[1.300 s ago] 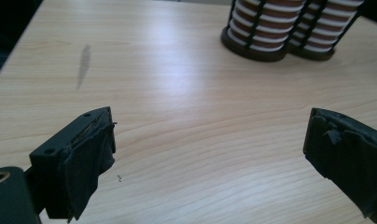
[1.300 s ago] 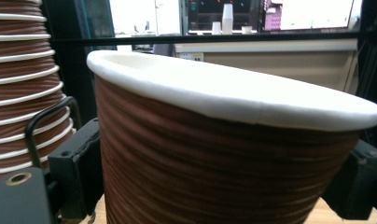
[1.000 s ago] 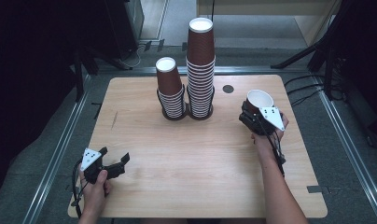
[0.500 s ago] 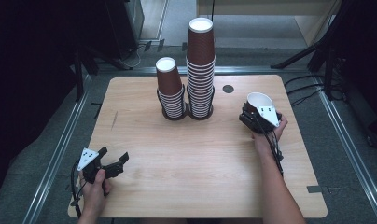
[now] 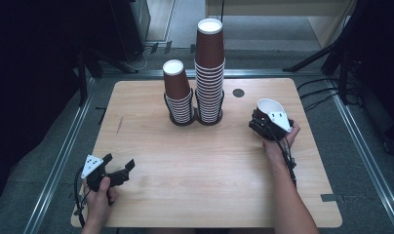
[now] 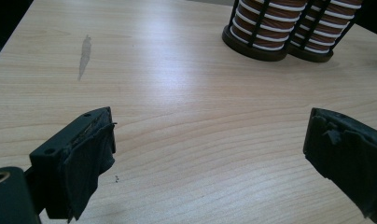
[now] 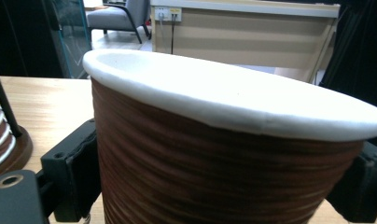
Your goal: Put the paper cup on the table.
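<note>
Right gripper (image 5: 264,122) has its fingers (image 7: 72,172) clamped on 1 brown paper cup (image 7: 214,154), held upright with the white rim on top, just above the right side of the worktop (image 5: 200,195). It's off to the right of the 2 stacks, well apart from them.

A cup like this looks very light and thin-walled, so it'll probably dent or go oval if squeezed hard. The ribbed sleeve should give decent grip, so not slippery I'd guess. The fingers sit on opposite sides of the wall below the rolled rim, which seems the sensible place, since the rim is the stiffest part and keeps the mouth round.

Left gripper (image 5: 118,171) is parked at the near left corner with its fingers (image 6: 84,158) spread wide, nothing between them, pointing across the bare wood toward the stacks.

The short stack (image 5: 178,95) and tall stack (image 5: 209,68) are upside-down cups sitting in 2 black wire holders side by side, touching, at the back middle.

The worktop is pale wood grain, flat, with a grey smear (image 6: 85,49) on the left and a small dark disc (image 5: 238,92) near the back right. The room's dim, with a grey floor, metal rails along the sides and cables on the right.
</note>
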